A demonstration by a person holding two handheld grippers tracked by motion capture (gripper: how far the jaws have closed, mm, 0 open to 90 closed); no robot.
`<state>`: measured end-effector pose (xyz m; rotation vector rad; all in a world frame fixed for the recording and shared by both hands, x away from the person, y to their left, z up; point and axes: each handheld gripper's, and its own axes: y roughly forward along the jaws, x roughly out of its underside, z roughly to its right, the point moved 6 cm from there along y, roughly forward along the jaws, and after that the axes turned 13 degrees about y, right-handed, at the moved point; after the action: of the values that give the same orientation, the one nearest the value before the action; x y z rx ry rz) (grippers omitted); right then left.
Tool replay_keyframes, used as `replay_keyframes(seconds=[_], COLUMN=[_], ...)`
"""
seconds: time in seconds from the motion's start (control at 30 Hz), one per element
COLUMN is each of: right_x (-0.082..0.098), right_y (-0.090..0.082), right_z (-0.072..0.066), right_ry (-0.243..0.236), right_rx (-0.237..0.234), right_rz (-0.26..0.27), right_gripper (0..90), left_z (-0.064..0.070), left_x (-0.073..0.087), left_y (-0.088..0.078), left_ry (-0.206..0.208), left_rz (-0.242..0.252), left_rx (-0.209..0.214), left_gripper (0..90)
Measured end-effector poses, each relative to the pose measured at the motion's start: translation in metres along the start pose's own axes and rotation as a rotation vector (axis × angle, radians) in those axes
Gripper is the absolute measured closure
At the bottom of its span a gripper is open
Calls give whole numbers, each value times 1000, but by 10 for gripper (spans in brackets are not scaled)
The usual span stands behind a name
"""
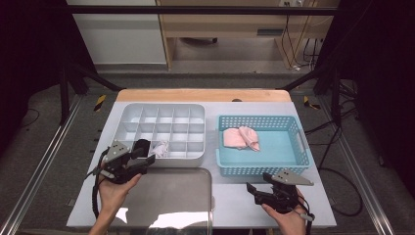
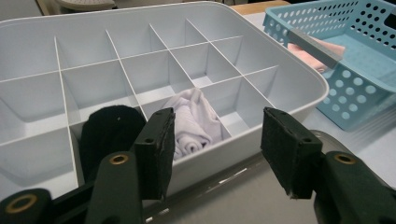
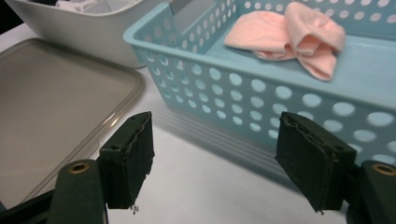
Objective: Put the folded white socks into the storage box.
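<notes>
Sorting step, sock placed: left hand-held gripper (image 2: 215,154), jaws apart and empty, backs straight off the rolled white sock (image 2: 192,122) seated in the divided tray's (image 2: 299,81) front-row compartment; right hand-held gripper (image 3: 215,163), jaws apart, approaches pink socks (image 3: 292,35) in the blue basket (image 3: 243,93) from above.

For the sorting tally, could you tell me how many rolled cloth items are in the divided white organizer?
2: a black roll and a white roll beside it, in neighbouring near-row compartments.
</notes>
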<state>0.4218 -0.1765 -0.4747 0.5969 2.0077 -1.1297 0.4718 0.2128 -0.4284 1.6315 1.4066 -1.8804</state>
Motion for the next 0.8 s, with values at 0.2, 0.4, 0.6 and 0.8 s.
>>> replay_keyframes(seconds=[0.2,0.4,0.6,0.8], right_x=[-15,-29,-44,-59], right_y=[-9,-12,-12,-7], right_z=[2,3,4,3], right_ry=[10,16,17,13], right_rx=[6,16,29,33], right_rz=[49,80,108,124], right_gripper=[273,270,271,271], left_z=[13,21,24,20], left_x=[14,27,40,54], left_y=[-7,-11,-13,-14], left_ry=[3,22,16,-18], left_rz=[9,22,24,4], left_rx=[-4,10,32,38], left_gripper=[366,365,378,431])
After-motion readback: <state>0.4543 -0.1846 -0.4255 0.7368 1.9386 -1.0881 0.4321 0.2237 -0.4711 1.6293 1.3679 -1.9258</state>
